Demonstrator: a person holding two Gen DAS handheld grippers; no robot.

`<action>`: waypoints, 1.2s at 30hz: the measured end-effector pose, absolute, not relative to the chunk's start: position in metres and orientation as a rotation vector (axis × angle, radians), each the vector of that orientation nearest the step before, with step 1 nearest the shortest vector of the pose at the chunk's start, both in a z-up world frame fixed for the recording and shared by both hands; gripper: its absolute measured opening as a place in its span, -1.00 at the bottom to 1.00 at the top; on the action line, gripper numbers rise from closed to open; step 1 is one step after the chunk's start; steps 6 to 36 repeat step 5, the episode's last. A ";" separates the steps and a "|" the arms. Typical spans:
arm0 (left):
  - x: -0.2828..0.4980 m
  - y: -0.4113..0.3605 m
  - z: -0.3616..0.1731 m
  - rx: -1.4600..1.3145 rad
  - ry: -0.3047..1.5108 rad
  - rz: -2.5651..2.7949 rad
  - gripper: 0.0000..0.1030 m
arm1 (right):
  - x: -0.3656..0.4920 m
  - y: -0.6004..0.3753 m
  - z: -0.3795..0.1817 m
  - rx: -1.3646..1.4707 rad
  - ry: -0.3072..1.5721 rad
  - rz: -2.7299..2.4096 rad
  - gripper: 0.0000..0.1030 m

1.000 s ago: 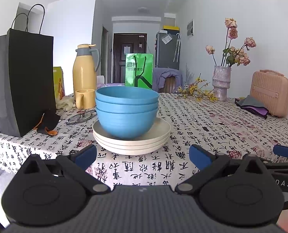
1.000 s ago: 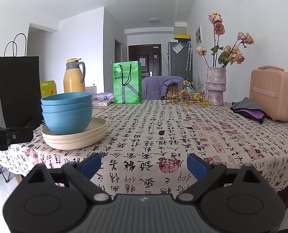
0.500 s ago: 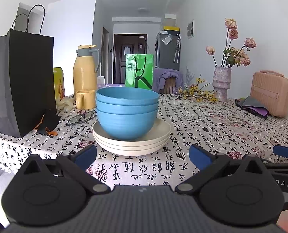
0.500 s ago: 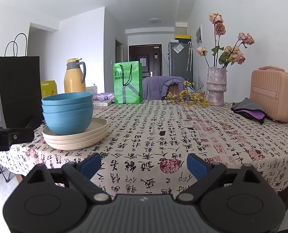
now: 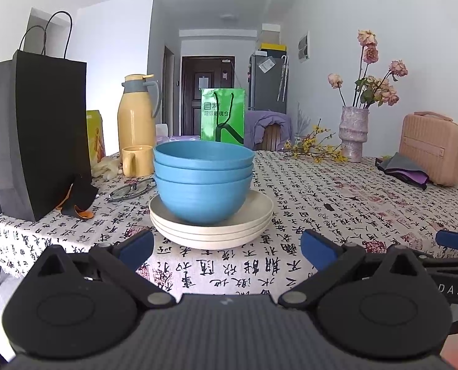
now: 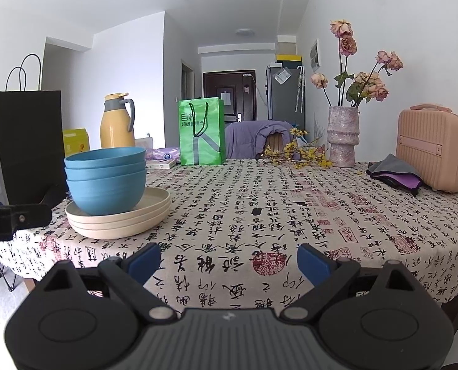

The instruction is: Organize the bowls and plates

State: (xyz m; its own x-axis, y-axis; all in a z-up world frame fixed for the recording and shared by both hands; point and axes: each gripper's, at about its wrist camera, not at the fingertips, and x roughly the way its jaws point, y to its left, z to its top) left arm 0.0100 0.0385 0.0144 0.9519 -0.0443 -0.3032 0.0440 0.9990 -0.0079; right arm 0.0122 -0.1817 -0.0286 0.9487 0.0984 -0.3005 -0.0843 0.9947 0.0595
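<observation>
Your bowls and plates sit stacked ahead of two spread, empty grippers.

The right gripper [image 5: 454, 240] shows only as a blue tip cut off at your left view's edge. Three nested blue bowls [image 5: 202, 182] rest on three stacked cream plates [image 5: 210, 231], straight ahead of the left gripper [image 5: 227, 248] and just beyond its fingertips; from your right fingers [image 6: 144, 260] the stack lies ahead and leftward. Both sets of fingers are released, touching nothing.
</observation>
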 end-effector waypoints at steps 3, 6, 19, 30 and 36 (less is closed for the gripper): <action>0.010 0.038 0.014 0.001 0.300 -0.041 1.00 | 0.012 -0.182 -0.029 0.046 0.308 0.093 0.85; 0.008 0.038 0.013 -0.001 0.291 -0.042 1.00 | 0.012 -0.182 -0.029 0.046 0.307 0.093 0.85; 0.008 0.038 0.013 -0.001 0.291 -0.042 1.00 | 0.012 -0.182 -0.029 0.046 0.307 0.093 0.85; 0.008 0.038 0.013 -0.001 0.291 -0.042 1.00 | 0.012 -0.182 -0.029 0.046 0.307 0.093 0.85; 0.008 0.038 0.013 -0.001 0.291 -0.042 1.00 | 0.012 -0.182 -0.029 0.046 0.307 0.093 0.85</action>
